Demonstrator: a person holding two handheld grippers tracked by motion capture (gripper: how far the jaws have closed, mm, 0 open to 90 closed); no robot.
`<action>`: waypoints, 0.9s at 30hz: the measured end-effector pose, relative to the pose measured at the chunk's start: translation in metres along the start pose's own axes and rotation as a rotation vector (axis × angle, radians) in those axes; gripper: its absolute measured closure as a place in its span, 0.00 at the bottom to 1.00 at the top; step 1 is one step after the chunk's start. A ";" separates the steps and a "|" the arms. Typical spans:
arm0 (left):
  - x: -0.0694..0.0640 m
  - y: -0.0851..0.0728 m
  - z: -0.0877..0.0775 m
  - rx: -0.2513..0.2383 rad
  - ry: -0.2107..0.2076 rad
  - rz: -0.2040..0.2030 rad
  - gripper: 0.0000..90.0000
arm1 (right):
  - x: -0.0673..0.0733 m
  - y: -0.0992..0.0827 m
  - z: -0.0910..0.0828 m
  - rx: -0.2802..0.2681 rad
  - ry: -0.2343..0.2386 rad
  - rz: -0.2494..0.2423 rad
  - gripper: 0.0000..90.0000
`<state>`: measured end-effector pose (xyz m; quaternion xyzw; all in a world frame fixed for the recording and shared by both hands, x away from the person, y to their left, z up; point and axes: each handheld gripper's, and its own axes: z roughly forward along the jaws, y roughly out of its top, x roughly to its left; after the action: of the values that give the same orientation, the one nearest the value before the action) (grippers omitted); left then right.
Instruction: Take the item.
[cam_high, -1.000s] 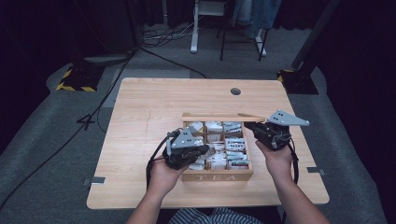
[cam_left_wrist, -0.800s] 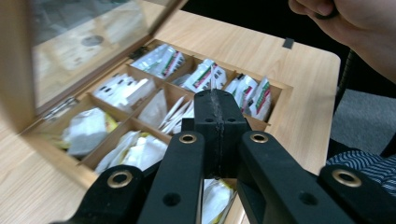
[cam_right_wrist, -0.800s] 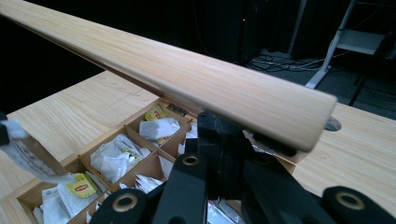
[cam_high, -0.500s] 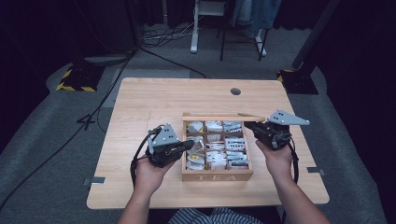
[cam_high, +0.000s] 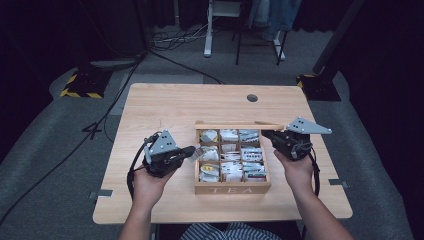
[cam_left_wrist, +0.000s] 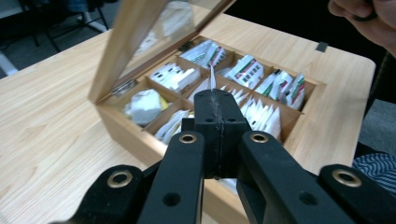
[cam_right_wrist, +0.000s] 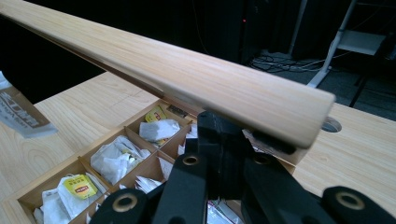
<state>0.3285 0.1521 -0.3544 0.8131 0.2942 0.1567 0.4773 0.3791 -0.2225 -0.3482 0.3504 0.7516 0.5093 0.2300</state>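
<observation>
- Leftward and clear of the tea box (cam_high: 232, 187) go the left tongs (cam_high: 191, 151): a second ago they were over the box's left compartments, and now they sit just beside its left wall, over bare desk (cam_high: 165, 107).
- Clamped in those left tongs (cam_left_wrist: 214, 95) is a thin white tea bag packet (cam_left_wrist: 213, 78), seen edge-on in the left gripper view, standing upright above the closed tips with its long axis running up and away from them.
- In the high view the packet (cam_high: 194, 150) shows as a small pale sliver at the tips, pointing right toward the box.
- Right tongs (cam_high: 265, 135) hold their earlier place at the back right corner of the box, jaws together against the raised lid (cam_high: 239, 125).
- In the right gripper view the lid (cam_right_wrist: 187, 70) crosses the frame as a long wooden bar, its end just above the right tongs (cam_right_wrist: 219, 126); whether the jaws pinch the lid's edge or only touch it cannot be told.
- Standing near the middle of the desk, the box has its long sides running left to right, its front wall lettered TEA facing the person, and nine compartments of packets open to view.
- Both hands, the left (cam_high: 147, 182) and the right (cam_high: 295, 167), come in from the near edge of the desk.
</observation>
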 end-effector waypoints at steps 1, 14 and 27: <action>0.002 -0.001 -0.002 -0.002 0.004 -0.005 1.00 | 0.000 0.000 0.000 -0.001 0.000 0.000 0.99; 0.021 -0.011 -0.013 0.034 0.087 -0.040 1.00 | 0.000 0.000 0.000 -0.001 -0.001 -0.002 0.99; 0.047 -0.031 -0.009 0.067 0.130 -0.133 0.99 | 0.000 0.000 0.000 -0.001 -0.002 -0.001 0.99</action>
<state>0.3497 0.1991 -0.3782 0.7954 0.3827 0.1672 0.4393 0.3788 -0.2224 -0.3484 0.3503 0.7514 0.5091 0.2312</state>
